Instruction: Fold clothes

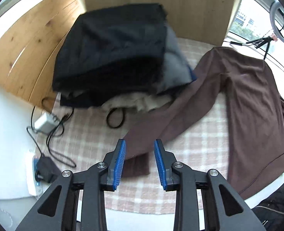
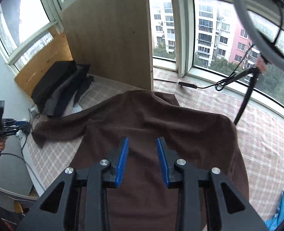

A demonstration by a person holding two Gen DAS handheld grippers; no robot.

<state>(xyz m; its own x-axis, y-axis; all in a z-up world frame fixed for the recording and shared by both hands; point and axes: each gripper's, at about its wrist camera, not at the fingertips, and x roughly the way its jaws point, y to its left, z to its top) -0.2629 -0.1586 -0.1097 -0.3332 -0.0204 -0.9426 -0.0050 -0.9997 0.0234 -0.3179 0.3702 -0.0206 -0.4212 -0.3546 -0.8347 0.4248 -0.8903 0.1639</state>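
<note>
currently | brown shirt [image 2: 161, 115] spread flat on checked cover [image 2: 267, 134], one sleeve [image 1: 157, 127] out toward 9 o'clock | left gripper [image 1: 140, 163] over cuff, jaws apart, empty | right gripper [image 2: 142, 159] over body, jaws apart, empty | handling: likely soft, light, limp; pinch cuff or hem edge

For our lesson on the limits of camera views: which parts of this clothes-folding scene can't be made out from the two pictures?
- Brown shirt: its hem runs under the right gripper and off the bottom edge of the right wrist view.
- Its far sleeve: hidden in both views.
- Pile of dark clothes: blurred in the left wrist view, small in the right; individual garments can't be counted.
- Blue cloth: cut off by the edge.
</note>
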